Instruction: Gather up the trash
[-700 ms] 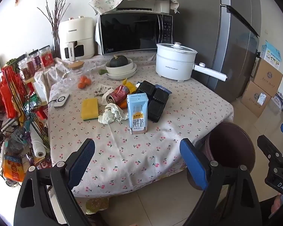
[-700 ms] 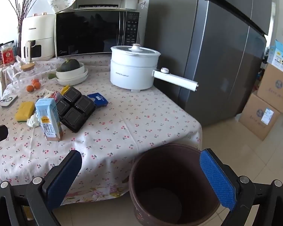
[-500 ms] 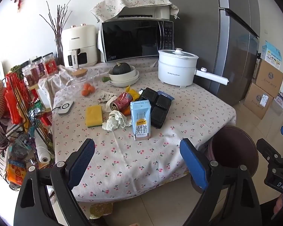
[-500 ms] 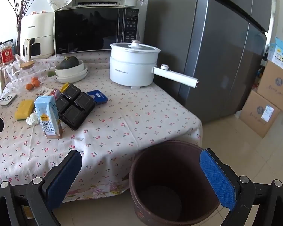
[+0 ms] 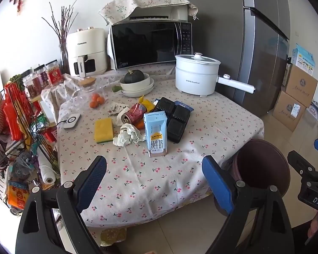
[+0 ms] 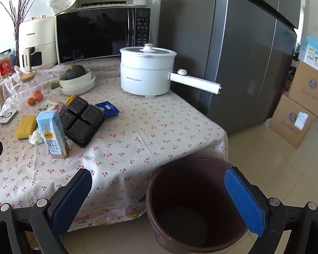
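Hovering short of the bench (image 5: 212, 127), the left claw (image 5: 153, 177) stands wide open with nothing between its ribbed blue pads, and the right claw (image 6: 159, 192) gapes just as wide and empty above the brown bin (image 6: 193, 207) on the floor at the bench corner. Nothing looks binned yet. My judgement: take the upright milk carton (image 5: 155, 132) first, closing on its flat sides low enough that it does not tip, then carry it to the bin. Behind it lie a crumpled paper wad (image 5: 128, 134), soft and irregular, a dented red can (image 5: 133, 115) on its side, and a black ribbed plastic tray (image 5: 172, 116), rigid and sectioned. A yellow sponge (image 5: 103, 130) rests to their left. The cloth is thin, cherry-printed, and could snag.
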Available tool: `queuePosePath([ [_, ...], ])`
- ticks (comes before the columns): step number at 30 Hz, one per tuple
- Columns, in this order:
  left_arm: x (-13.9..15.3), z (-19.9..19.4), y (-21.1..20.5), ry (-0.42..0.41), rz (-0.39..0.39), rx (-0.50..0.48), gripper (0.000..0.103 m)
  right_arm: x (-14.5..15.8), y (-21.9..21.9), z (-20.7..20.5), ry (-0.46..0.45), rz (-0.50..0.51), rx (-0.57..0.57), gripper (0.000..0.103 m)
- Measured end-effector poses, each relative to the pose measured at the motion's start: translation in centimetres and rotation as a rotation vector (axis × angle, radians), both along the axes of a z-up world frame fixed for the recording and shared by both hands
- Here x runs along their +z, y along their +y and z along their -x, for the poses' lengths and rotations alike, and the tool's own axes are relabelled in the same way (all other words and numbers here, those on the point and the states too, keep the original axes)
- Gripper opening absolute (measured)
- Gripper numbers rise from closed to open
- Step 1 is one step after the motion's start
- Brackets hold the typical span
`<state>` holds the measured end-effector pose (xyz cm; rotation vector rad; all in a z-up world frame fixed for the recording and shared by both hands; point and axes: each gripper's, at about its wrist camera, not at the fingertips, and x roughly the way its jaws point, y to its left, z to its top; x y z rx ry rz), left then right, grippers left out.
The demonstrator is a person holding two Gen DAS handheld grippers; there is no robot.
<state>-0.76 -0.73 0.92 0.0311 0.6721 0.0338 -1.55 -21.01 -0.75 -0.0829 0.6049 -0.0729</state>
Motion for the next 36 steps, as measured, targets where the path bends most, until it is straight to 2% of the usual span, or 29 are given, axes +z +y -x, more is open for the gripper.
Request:
queuePosePath([
  [36,-0.15,0.07,0.16,0.001,0.001,-0.001,0.093,-0.15,-0.39,0.08,0.001,-0.026,-0.011,0.103],
])
